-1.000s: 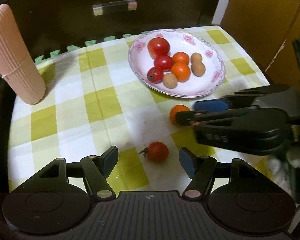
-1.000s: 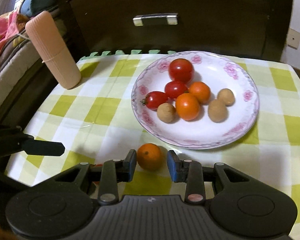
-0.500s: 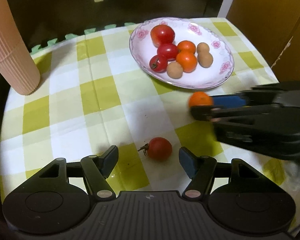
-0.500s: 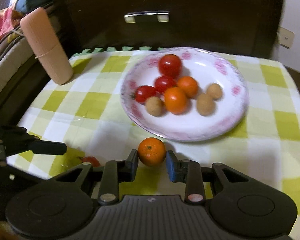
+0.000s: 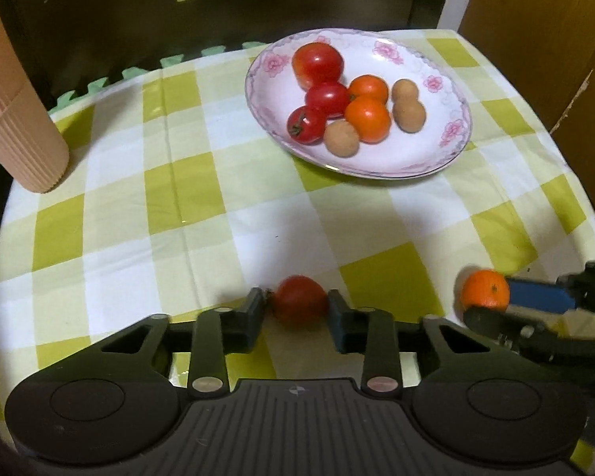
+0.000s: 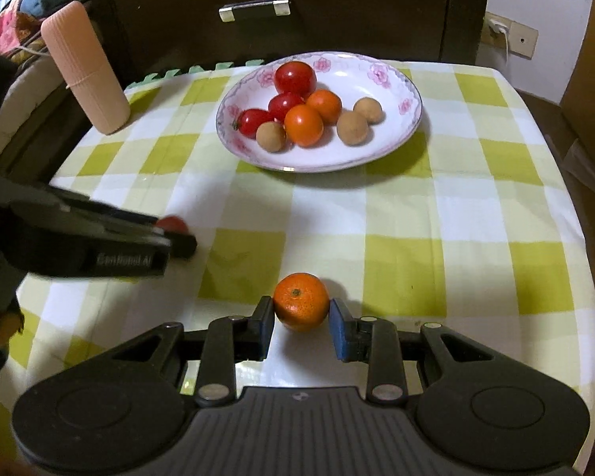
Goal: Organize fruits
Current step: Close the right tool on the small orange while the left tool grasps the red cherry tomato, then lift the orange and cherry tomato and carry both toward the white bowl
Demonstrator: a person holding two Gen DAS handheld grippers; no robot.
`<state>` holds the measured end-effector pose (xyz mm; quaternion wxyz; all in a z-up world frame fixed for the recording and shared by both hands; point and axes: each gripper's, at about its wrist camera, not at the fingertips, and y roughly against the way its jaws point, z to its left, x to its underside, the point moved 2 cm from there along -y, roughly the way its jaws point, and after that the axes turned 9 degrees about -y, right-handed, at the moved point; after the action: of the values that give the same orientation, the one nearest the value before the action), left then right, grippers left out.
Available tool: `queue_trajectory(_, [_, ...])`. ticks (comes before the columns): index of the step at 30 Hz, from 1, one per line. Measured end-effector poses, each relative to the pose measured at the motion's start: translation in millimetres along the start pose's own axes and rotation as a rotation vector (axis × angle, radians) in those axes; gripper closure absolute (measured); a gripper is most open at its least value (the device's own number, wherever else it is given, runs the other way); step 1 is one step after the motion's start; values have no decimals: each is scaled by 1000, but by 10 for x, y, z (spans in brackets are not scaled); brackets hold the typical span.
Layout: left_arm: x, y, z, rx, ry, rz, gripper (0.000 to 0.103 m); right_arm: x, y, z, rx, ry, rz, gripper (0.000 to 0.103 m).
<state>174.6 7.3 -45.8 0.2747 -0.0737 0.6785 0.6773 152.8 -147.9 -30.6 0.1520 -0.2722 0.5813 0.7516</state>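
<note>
Tangerine (image 6: 301, 306) gripped by right gripper (image 6: 301, 323), small tomato (image 5: 300, 304) pinched in left gripper (image 5: 296, 313), both above green-checked tablecloth (image 5: 202, 182), floral plate (image 6: 392, 135) of fruit beyond, ribbed pink cylinder (image 6: 85, 67) cut off left, dark drawer (image 6: 337, 4) behind.

The plate (image 6: 410, 119) sits toward the far edge of the table (image 6: 436, 214), holding a cluster of fruit, the tomatoes (image 6: 285, 105) left of the oranges (image 6: 303, 125). A ribbed cup (image 6: 85, 67) stands at the far left corner. Toward the near edge, a tomato (image 5: 299, 304) lies between the left gripper's (image 5: 295, 311) fingers, and right of it a tangerine (image 6: 301, 306) between the right gripper's (image 6: 301, 319).
</note>
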Motion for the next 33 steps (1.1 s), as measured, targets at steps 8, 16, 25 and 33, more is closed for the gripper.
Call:
queue_trajectory(8, [123, 158, 43, 6, 3, 5, 63, 163, 85, 50, -4, 6, 16, 74])
queue_trajectory(16, [475, 277, -39, 6, -28, 63, 63, 410, 163, 138, 8, 49, 36, 74])
queue_trajectory(25, [681, 438, -153, -5, -85, 46, 59, 551, 217, 169, 11, 96, 18, 74])
queue_trajectory(33, [634, 361, -66, 7, -14, 59, 47, 523, 176, 127, -9, 83, 21, 72])
